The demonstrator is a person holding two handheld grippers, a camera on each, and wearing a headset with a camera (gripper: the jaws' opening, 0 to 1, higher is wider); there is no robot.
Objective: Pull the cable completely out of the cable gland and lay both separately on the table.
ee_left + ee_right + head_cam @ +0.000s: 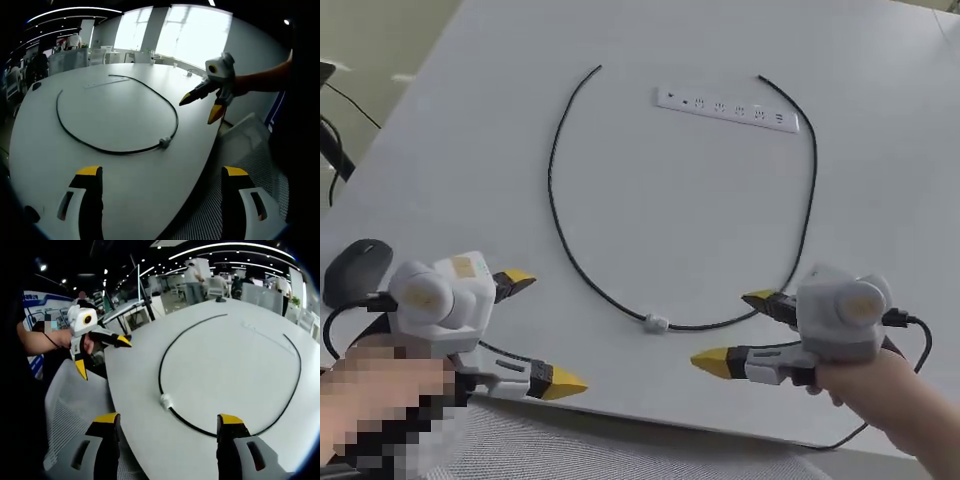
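A long black cable (563, 248) lies in a wide U on the white table (670, 200), threaded through a small white cable gland (656, 323) at the bottom of the loop. The gland (164, 142) and cable (95, 145) also appear in the left gripper view, and the gland (165, 401) and cable (165, 355) in the right gripper view. My left gripper (542, 328) is open near the table's front edge, left of the gland. My right gripper (738, 328) is open to the gland's right. Neither touches the cable.
A white power strip (727, 109) lies at the far side between the cable's ends. A dark mouse (357, 270) rests at the left edge. A mesh chair (550, 450) sits below the front edge. People and chairs stand in the background.
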